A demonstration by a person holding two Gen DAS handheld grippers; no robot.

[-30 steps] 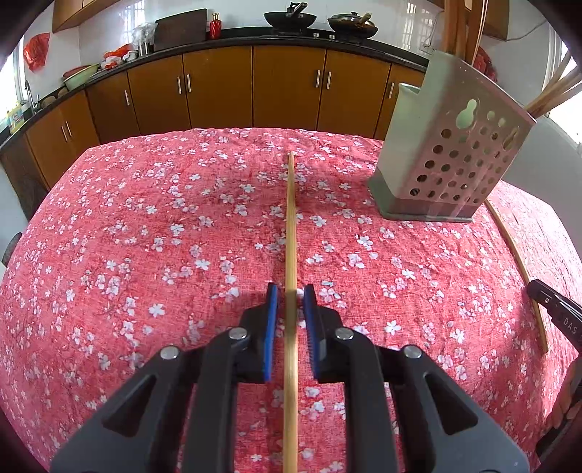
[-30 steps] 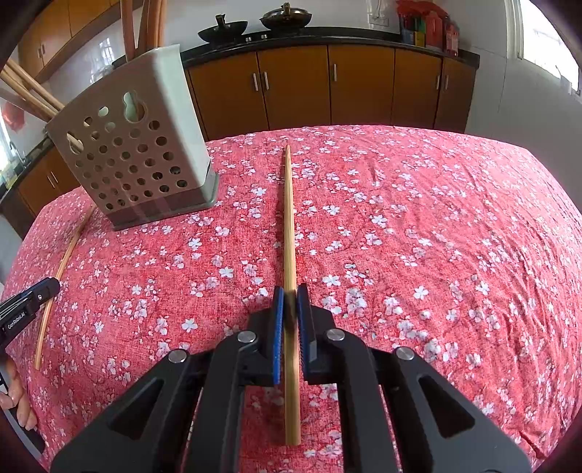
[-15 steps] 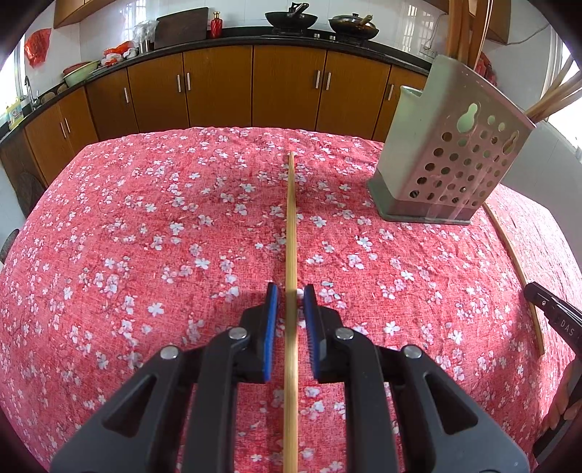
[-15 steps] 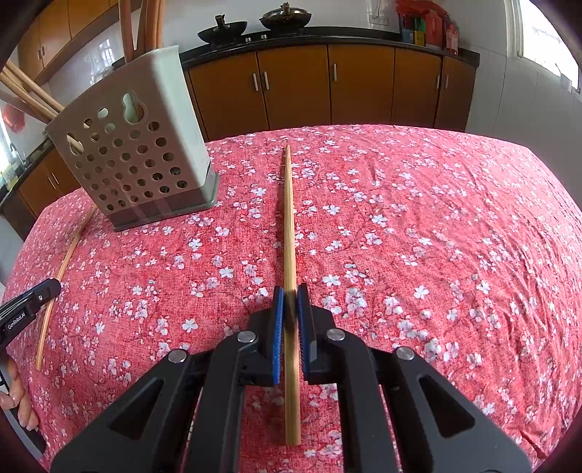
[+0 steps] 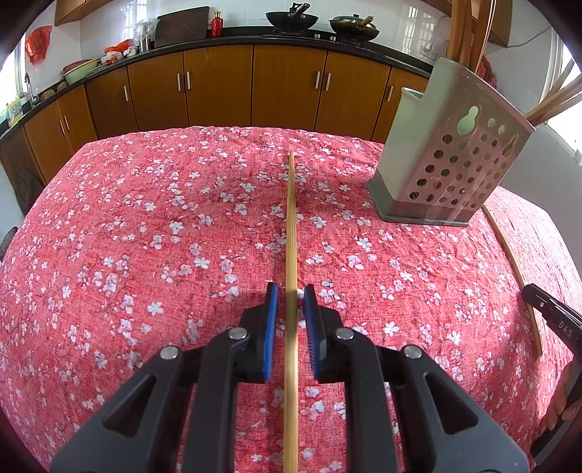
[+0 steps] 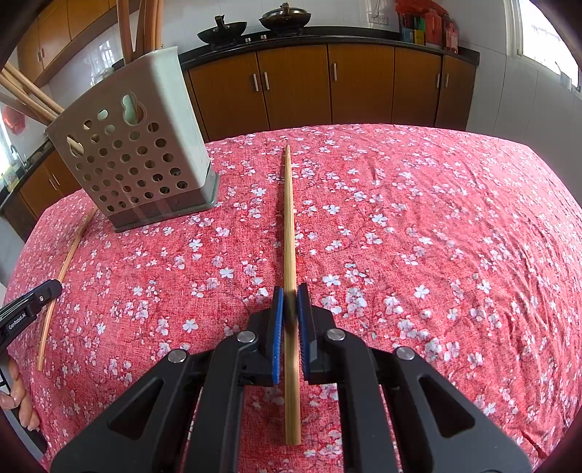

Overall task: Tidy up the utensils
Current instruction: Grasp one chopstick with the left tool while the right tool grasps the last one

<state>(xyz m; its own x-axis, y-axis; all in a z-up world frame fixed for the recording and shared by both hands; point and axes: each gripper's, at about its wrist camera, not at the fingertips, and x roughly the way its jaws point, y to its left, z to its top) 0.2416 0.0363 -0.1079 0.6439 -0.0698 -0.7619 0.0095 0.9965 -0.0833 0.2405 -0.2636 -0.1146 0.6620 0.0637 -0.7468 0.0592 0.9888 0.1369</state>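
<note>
Chopsticks [image 5: 291, 236] [image 6: 289, 233] run lengthwise away from me between both fingers, my right gripper [image 6: 290, 324] clamping one, my left gripper [image 5: 291, 320] straddling the other without touching it.

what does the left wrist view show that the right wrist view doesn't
Only the left wrist view: the left claw with its pads a little apart around a chopstick, and a red bottle on the counter.

Only the right wrist view: the right claw shut on its chopstick, whose near end shows.

Both: the holed utensil holder with chopsticks standing in it, the floral red tablecloth, brown cabinets and two woks.
</note>
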